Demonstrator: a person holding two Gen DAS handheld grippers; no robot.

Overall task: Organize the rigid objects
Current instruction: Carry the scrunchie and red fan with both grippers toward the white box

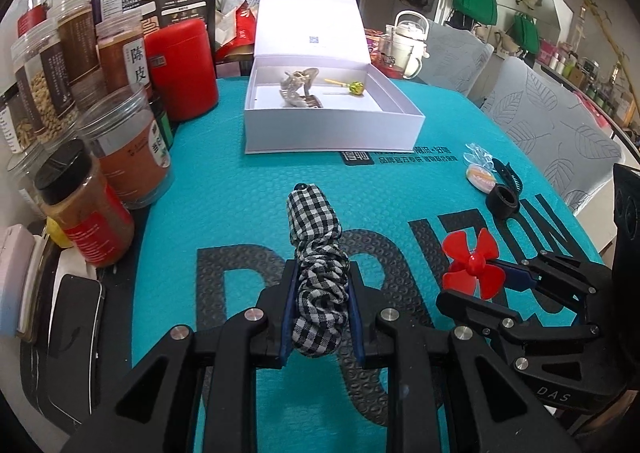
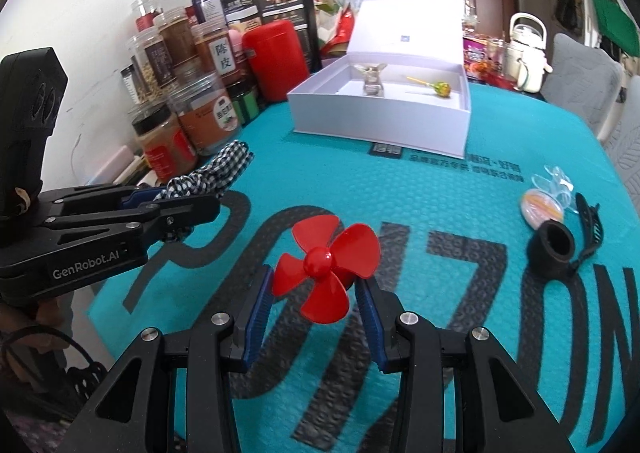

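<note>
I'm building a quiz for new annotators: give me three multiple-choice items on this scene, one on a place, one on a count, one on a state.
1. Where is the lollipop?
A. inside the white box
B. on the mat
C. in a jar

2. How many blades has the red propeller?
A. two
B. four
C. six

3. What is the left hand-held gripper doing?
A. hanging open and empty
B. gripping the checked cloth
C. gripping a jar

Answers: 1 A, it lies on the box floor beside a figurine. 2 B, four blades fan from the hub. 3 B, both pads press the cloth.
</note>
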